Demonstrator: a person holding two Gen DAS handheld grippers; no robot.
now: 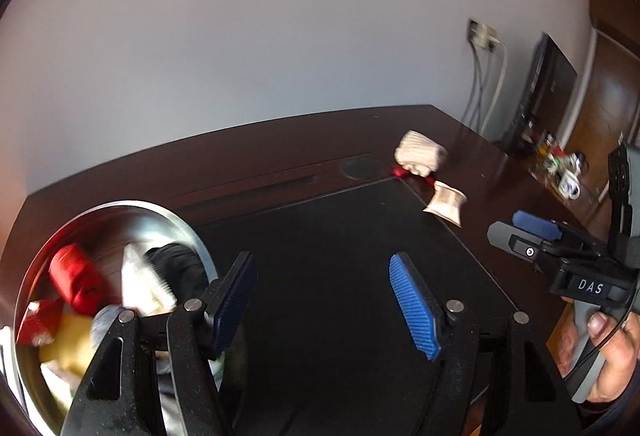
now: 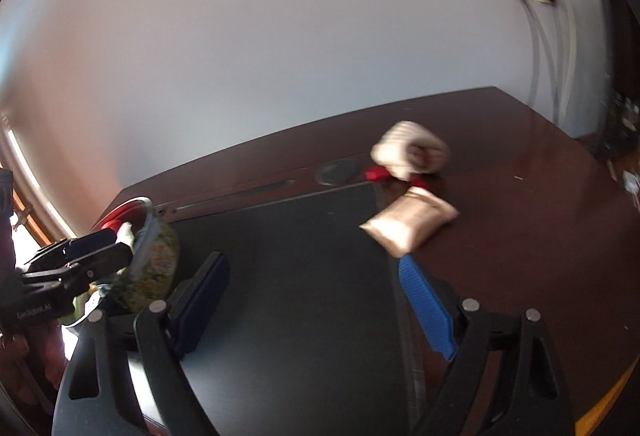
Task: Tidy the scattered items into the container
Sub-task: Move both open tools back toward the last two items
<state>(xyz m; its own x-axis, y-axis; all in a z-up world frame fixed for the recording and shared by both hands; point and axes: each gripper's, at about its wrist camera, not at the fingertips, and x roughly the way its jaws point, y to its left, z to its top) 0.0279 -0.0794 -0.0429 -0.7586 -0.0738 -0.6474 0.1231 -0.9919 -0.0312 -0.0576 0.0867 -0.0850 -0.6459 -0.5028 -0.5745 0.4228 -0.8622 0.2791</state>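
- Steel round container is sitting at the far left of the desk, already holding a red packet, something yellow and a few white bits.
- The left gripper is hanging right beside that rim, jaws standing apart with nothing between them, pointing out over the black mat.
- Up and to the right of it, at the mat's far right corner, the copper-coloured packet is lying with its long axis running diagonally, near-left to far-right.
- Just behind that, a cream bundle is sitting over a small red item.
- The right gripper is also gaping empty, and its blue finger is sitting just under the packet, so I'd say the right hand is clearly nearer.
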